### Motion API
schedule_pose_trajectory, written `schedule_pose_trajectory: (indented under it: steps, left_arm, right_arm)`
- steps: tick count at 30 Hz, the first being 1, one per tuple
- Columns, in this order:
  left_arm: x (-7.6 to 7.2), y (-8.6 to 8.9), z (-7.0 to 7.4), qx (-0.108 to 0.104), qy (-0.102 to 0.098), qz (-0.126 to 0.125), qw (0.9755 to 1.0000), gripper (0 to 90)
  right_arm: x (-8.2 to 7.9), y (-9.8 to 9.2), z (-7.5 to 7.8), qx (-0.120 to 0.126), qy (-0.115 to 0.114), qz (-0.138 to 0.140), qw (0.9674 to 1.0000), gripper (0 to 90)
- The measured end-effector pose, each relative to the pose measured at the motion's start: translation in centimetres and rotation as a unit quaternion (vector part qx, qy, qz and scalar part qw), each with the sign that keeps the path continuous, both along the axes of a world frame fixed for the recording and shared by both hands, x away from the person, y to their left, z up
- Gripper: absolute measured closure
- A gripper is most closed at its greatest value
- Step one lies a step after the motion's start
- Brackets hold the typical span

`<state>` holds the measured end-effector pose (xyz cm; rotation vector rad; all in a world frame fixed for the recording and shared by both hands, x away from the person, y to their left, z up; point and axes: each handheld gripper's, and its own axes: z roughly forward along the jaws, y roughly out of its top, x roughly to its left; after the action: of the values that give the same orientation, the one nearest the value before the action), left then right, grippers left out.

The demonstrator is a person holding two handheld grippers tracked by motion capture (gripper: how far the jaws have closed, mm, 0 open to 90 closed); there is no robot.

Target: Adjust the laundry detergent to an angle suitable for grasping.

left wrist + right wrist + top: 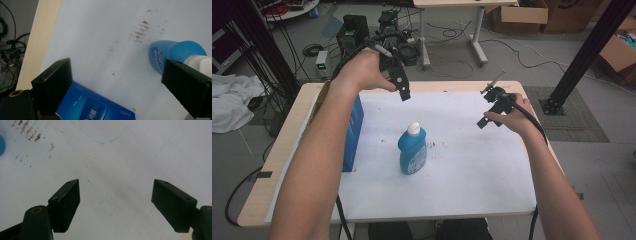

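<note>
Both hand-held grippers spread, holding nothing: left hand-held gripper (pixel 403 92) above blue bottle (pixel 412 150), right hand-held gripper (pixel 484 121) over bench (pixel 472 165).

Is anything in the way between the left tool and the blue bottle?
Nothing visible is. The left tool is held open above the white mat, and the blue bottle stands upright below it. The blue box stands off to the side.

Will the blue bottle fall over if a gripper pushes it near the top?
Probably yes. The blue bottle stands upright on the white table cover, taller than it is wide, so a push near its white cap could tip it. Its smooth plastic sides look slippery, so it might also slide. How full or heavy it is can't be told.
</note>
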<state>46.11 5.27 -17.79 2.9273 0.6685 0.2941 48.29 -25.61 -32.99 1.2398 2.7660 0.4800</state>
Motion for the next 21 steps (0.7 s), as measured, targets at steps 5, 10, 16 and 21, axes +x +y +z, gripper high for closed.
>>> schedule_pose_trajectory:
  steps: [5, 10, 16, 21]
  left_arm:
    - [-0.12, 0.09, 0.09, -0.001, 0.000, 0.003, 1.0000, 10.9]
    - [-0.11, 0.20, 0.20, -0.003, 0.001, 0.005, 1.0000, 10.8]
    - [-0.26, -0.16, -0.13, 0.003, 0.000, -0.002, 1.0000, 10.9]
    - [-0.40, -0.37, 0.05, 0.000, 0.000, -0.002, 1.0000, 10.7]
  right_arm:
    - [-0.10, 0.09, 0.14, 0.001, -0.004, -0.001, 1.0000, 22.7]
    - [-0.06, -0.06, 0.17, 0.003, -0.005, -0.001, 1.0000, 22.6]
    - [-0.15, -0.17, 0.31, 0.001, -0.009, -0.003, 1.0000, 22.6]
    - [-0.26, -0.31, 0.46, 0.004, -0.010, -0.006, 0.9999, 22.6]
